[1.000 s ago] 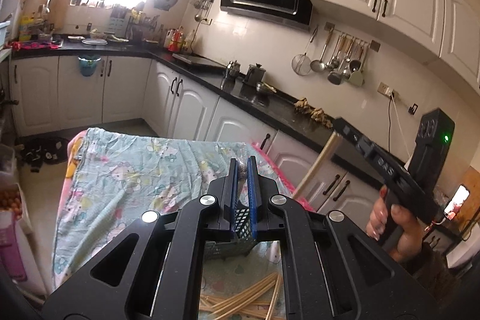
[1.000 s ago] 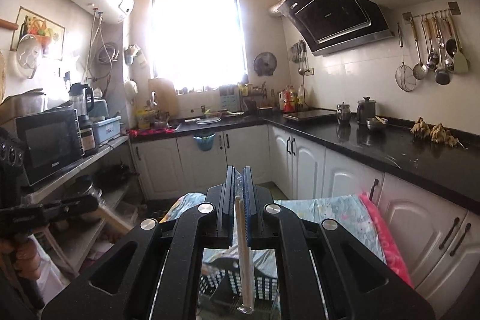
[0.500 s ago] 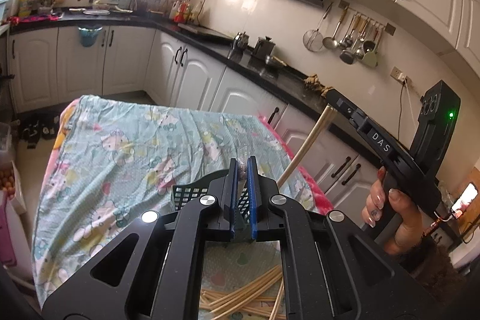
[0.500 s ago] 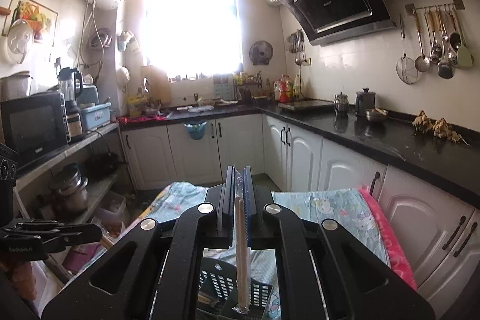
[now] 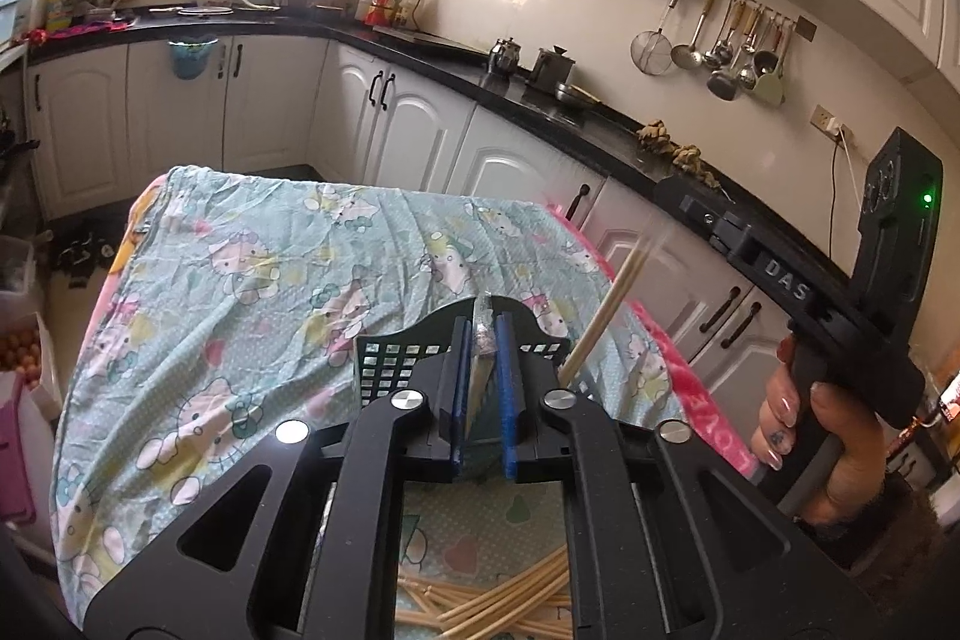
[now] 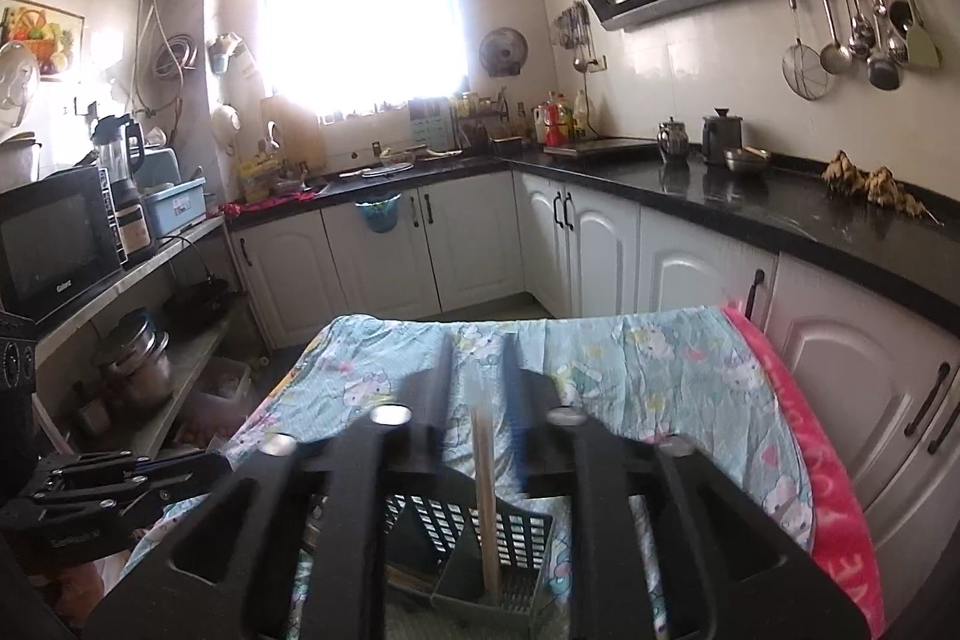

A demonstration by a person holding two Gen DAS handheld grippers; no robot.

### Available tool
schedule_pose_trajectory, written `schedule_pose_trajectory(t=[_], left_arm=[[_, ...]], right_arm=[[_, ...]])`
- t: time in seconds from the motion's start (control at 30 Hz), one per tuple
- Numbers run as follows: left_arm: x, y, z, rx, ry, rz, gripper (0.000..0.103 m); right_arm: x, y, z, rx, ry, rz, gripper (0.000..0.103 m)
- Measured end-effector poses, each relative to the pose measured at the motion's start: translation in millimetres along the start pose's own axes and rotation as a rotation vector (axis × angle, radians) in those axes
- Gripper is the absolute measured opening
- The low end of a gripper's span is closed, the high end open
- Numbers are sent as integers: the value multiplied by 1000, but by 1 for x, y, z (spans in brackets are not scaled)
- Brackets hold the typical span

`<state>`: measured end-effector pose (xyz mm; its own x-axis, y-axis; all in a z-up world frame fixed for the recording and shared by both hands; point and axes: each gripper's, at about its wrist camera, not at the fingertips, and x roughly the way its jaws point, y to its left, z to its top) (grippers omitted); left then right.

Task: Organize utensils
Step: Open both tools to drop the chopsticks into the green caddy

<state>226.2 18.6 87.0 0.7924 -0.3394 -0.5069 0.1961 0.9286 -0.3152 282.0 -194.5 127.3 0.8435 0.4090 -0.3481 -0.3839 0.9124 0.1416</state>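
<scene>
A black mesh basket [image 5: 384, 370] stands on the cloth-covered table [image 5: 252, 280]. My left gripper [image 5: 483, 334] hangs just above its near rim. Its blue jaws are opening, and a pale chopstick [image 5: 479, 376] between them leans on the left pad, clear of the right one. My right gripper [image 6: 477, 358] is above the basket [image 6: 528, 526] with its blurred jaws opening. A chopstick [image 6: 485, 496] stands loose between them, its lower end in a basket compartment. In the left wrist view this chopstick [image 5: 606, 310] slants up out of the basket.
A heap of loose chopsticks [image 5: 480, 604] lies on the cloth under my left gripper. A hand [image 5: 840, 436] holds the right gripper's handle at the table's right side. White cabinets and a black counter [image 6: 780, 214] run behind the table. A shelf with a microwave [image 6: 54, 232] stands on the left.
Both grippers have come down toward the basket and their jaws have parted. The chopstick in the right gripper has slid down into the basket.
</scene>
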Motion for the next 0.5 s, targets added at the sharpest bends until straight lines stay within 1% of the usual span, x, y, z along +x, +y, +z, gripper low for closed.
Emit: schedule_pose_trajectory(t=[0.03, 0.07, 0.1, 0.17, 0.2, 0.23, 0.27, 0.33, 0.4, 0.5], left_arm=[[0, 0, 0, -1, -3, 3, 21], [-1, 1, 0, -4, -7, 5, 32], [-3, 2, -1, -5, -17, 8, 37], [-7, 2, -1, -2, -33, 15, 43], [-9, 2, -1, -3, -40, 18, 51], [-12, 2, -1, -6, -47, 18, 55], [-16, 3, -1, -10, -59, 18, 62], [-23, 3, 0, -12, -81, 26, 70], [-29, 4, 0, -11, -101, 37, 85], [-39, 4, -1, -14, -123, 47, 91]], right_arm=[[-1, -1, -2, 6, 1, -1, 30], [-2, -2, -3, 10, 5, -4, 31], [-3, -3, -4, 14, 9, -5, 33], [-6, -6, -7, 24, 16, -4, 41], [-8, -7, -9, 28, 19, -7, 45], [-10, -8, -10, 31, 21, -9, 46], [-12, -8, -12, 32, 24, -10, 47], [-18, -6, -15, 27, 28, -21, 55], [-24, -4, -17, 23, 25, -25, 61], [-33, -1, -20, 5, 23, -33, 67]])
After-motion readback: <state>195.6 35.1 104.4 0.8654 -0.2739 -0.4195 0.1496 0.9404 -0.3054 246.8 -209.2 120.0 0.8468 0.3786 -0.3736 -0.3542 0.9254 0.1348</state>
